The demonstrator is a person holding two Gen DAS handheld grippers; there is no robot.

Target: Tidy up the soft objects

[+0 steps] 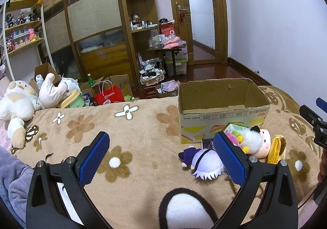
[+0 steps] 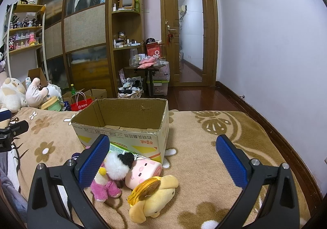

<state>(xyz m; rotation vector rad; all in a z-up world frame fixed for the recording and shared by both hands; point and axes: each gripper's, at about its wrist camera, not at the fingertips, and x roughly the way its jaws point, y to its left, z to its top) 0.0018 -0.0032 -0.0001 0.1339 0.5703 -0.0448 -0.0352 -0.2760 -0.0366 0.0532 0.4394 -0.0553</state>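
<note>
Both tongs, left gripper and right gripper, gape empty; yellow plush near blanket's front edge looks light, squashy, best pinched across its body.

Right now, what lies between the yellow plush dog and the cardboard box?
In the right wrist view, a pink roll-shaped plush lies between the dog and the box; no bare blanket separates dog and roll.
</note>
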